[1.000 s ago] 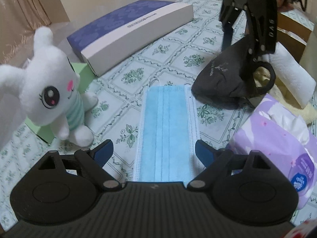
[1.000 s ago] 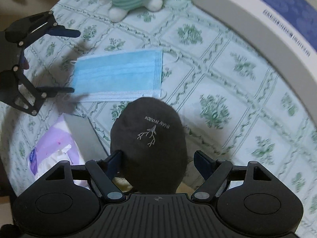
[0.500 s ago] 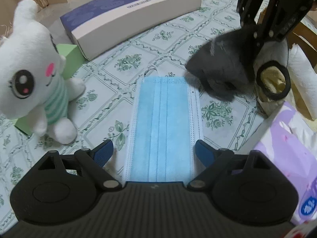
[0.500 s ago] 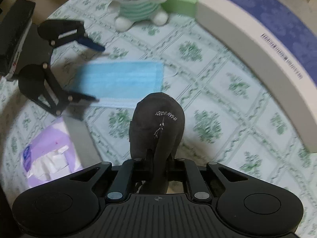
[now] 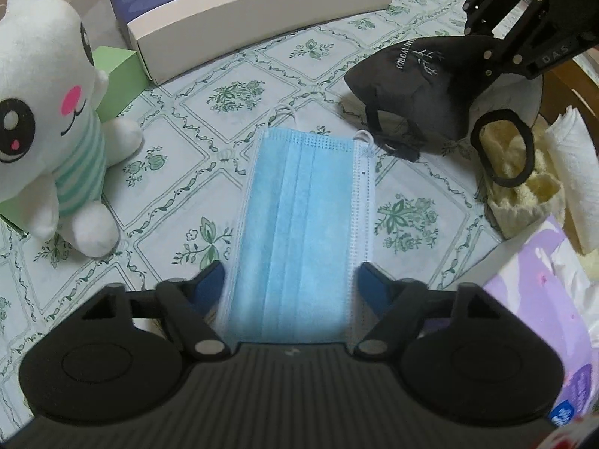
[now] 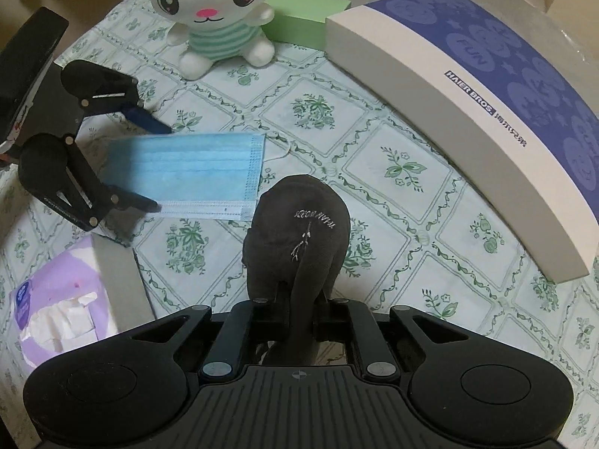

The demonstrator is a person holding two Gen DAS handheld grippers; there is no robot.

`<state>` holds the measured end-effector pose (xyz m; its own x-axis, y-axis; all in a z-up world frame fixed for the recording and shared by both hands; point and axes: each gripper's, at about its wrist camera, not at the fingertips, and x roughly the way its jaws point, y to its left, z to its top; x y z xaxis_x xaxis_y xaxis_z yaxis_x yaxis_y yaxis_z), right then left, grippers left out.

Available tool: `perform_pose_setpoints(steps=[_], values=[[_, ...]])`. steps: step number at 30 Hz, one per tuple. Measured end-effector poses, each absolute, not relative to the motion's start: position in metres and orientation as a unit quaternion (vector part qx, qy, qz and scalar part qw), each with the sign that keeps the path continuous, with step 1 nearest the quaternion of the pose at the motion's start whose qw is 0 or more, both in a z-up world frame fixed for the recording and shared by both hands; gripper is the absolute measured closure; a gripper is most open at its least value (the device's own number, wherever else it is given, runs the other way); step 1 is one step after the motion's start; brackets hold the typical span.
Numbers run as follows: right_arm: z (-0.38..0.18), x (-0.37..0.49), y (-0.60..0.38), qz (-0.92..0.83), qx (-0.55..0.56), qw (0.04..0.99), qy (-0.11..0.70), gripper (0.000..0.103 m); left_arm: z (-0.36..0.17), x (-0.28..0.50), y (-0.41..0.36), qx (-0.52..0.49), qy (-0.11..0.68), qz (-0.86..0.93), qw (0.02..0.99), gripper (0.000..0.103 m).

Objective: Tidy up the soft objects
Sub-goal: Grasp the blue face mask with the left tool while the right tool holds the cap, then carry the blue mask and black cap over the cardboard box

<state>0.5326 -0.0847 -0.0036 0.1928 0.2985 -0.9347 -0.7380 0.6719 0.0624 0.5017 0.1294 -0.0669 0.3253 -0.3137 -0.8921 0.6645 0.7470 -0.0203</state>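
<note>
Right wrist view takes in the green-and-white floral patterned tablecloth [image 6: 378,142], which fills the frame as the biggest surface. Next in size, the long white cardboard box with a purple printed lid [image 6: 468,112] runs from twelve o'clock down to three o'clock. At twelve o'clock, leaning toward eleven, sits the white plush cat with a green striped shirt [image 6: 213,11], upright, with a light green rectangular block [image 6: 303,18] just behind it and touching the long box's end. At eight o'clock lies the purple plastic pack of tissues [image 6: 60,307], opened on top.

The flat blue pleated surgical mask [image 6: 187,172] rests on the cloth at ten o'clock. The left gripper [image 5: 290,280] has its jaws spread wide, one blue-tipped finger on either side of the mask's near end; whether the tips touch the mask is unclear.

The black fabric face mask with pale embroidered lettering [image 6: 299,232] is at the centre of the right wrist view, pinched by the right gripper [image 6: 299,318], whose jaws are closed narrow on its near edge, the cloth bunched upward between them. In the left wrist view this black mask [image 5: 423,86] sits at two o'clock, close to the blue mask's far corner. At three o'clock there lie a cream knitted cloth [image 5: 524,194] and a white folded paper towel [image 5: 572,172], touching each other.
</note>
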Motion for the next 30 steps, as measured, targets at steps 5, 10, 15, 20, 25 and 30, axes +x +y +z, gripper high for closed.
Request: perform_pose_setpoints(steps=[5,10,15,20,25,30], values=[[0.002,0.532,-0.089,0.342,-0.200,0.754,0.524,0.093,-0.059,0.499,0.130,0.166,0.493,-0.305,0.798,0.101],[0.016,0.525,-0.093,0.335,-0.200,0.766,0.510,0.093,-0.050,0.490,0.133,0.173,0.491,-0.281,0.806,0.101],[0.040,0.512,-0.105,0.315,-0.203,0.789,0.487,0.093,-0.027,0.475,0.139,0.170,0.479,-0.244,0.826,0.102],[0.072,0.494,-0.128,0.281,-0.204,0.816,0.461,0.094,0.007,0.458,0.139,0.150,0.466,-0.199,0.849,0.102],[0.103,0.468,-0.168,0.243,-0.193,0.841,0.443,0.094,0.044,0.427,0.127,0.136,0.451,-0.177,0.864,0.102],[0.128,0.429,-0.219,0.205,-0.180,0.859,0.433,0.094,0.073,0.391,0.111,0.119,0.439,-0.173,0.874,0.102]])
